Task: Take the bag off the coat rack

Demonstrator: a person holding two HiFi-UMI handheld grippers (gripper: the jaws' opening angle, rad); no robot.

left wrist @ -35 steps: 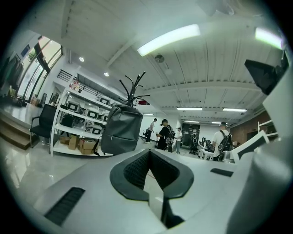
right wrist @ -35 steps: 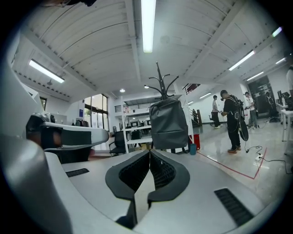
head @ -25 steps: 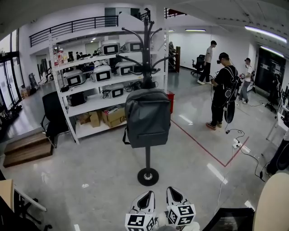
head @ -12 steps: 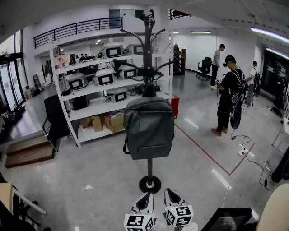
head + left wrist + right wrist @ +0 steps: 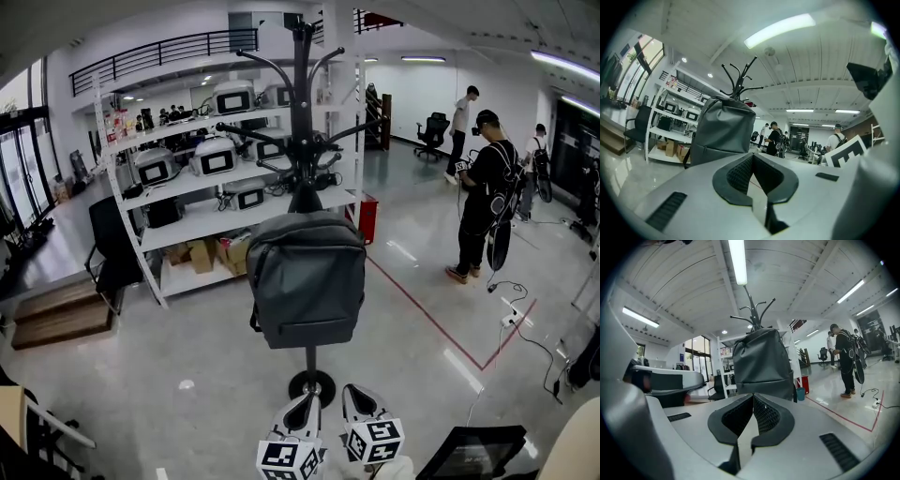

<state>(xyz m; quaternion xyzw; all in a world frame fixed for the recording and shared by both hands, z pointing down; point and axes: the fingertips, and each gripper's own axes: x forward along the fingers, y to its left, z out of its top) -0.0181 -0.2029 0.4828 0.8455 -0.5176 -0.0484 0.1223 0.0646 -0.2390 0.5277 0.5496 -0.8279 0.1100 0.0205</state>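
- Bag (image 5: 305, 279) hangs on rack (image 5: 300, 112), at 12 o'clock from both grippers, well apart.
- Left gripper (image 5: 302, 405) clenched, empty.
- Right gripper (image 5: 360, 394) clenched, empty.

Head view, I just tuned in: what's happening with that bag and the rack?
A person holds the left gripper and the right gripper low in front, both shut and empty, pointed at a grey backpack that hangs on the black coat rack. Neither gripper touches the backpack, and it is not yet off the rack. A white shelf unit stands behind, and other people stand off to the right.
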